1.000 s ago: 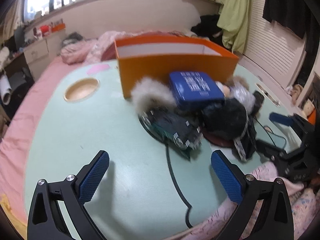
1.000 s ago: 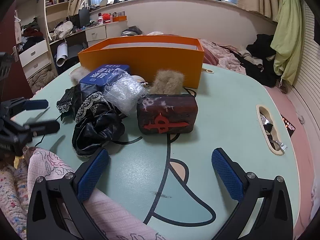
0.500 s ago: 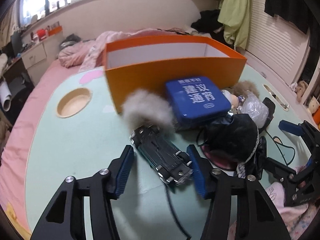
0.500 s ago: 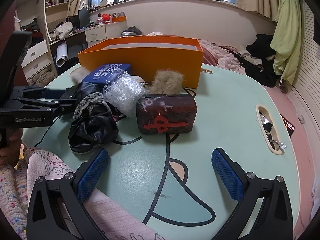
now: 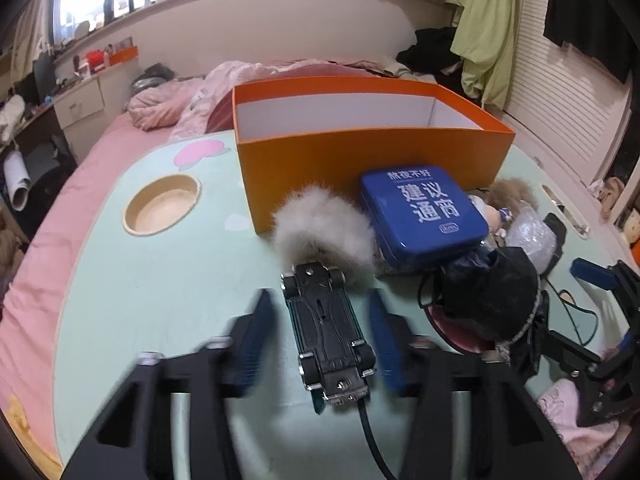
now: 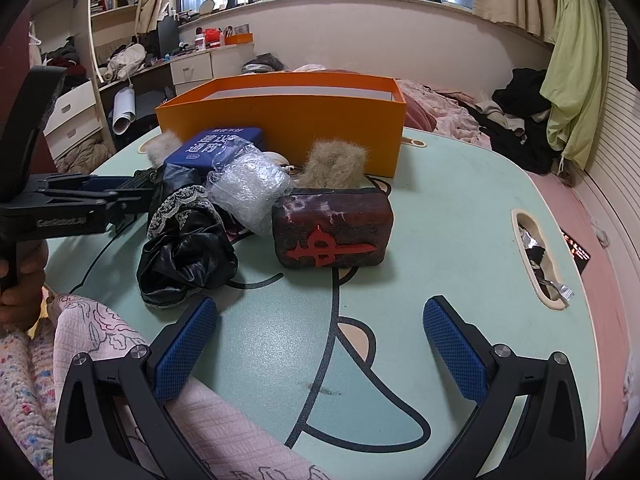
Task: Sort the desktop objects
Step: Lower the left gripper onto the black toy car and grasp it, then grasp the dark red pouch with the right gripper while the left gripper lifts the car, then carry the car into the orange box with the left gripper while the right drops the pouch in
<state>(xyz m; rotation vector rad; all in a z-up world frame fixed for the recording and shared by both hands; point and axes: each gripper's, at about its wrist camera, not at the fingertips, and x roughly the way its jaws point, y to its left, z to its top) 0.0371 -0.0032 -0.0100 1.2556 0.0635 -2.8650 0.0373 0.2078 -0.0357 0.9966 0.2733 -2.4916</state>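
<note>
Since the toy car (image 5: 328, 332) lies belly-up on the tabletop (image 5: 160, 292) right between the left gripper (image 5: 323, 338) fingers, its long axis running straight away along them, the left hand's the obvious one for it. Those fingers have just been closing in, but I still see a sliver of gap each side, so not clamped yet. The right gripper (image 6: 320, 350) hangs wide open, well apart. The orange box (image 5: 360, 160) sits just behind the pile, in a messy bedroom.
</note>
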